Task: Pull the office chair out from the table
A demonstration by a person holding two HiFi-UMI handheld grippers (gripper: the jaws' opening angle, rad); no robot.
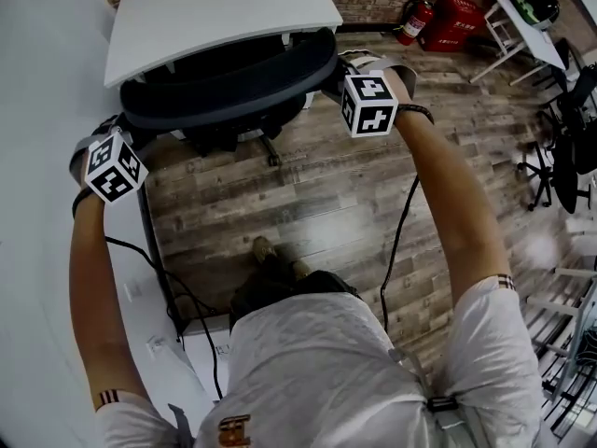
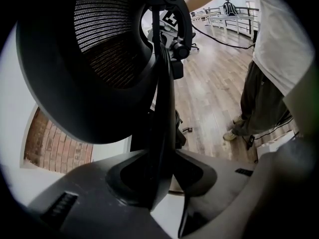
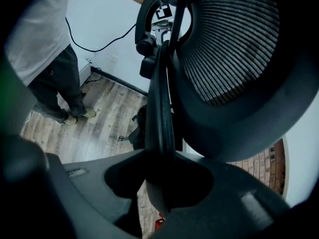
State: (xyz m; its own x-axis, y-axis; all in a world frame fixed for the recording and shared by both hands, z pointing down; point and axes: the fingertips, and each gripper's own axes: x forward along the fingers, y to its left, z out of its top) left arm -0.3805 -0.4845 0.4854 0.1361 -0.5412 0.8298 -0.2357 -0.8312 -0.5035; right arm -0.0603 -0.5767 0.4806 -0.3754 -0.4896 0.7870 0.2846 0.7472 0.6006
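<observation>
The black office chair (image 1: 229,82) has a mesh backrest and stands half under the white table (image 1: 215,12), its base over the wooden floor. My left gripper (image 1: 129,127) grips the backrest's left end and my right gripper (image 1: 338,75) grips its right end. In the left gripper view the backrest's thin black rim (image 2: 162,108) runs down between the jaws of the left gripper (image 2: 159,178), which press on it. In the right gripper view the same rim (image 3: 162,108) is clamped in the right gripper (image 3: 162,178).
A red fire extinguisher (image 1: 415,21) and a red box (image 1: 457,21) stand by the brick wall at the back. A white desk (image 1: 527,26) and dark chairs (image 1: 569,147) are at the right. A white wall is at the left. Black cables (image 1: 396,241) hang from both grippers.
</observation>
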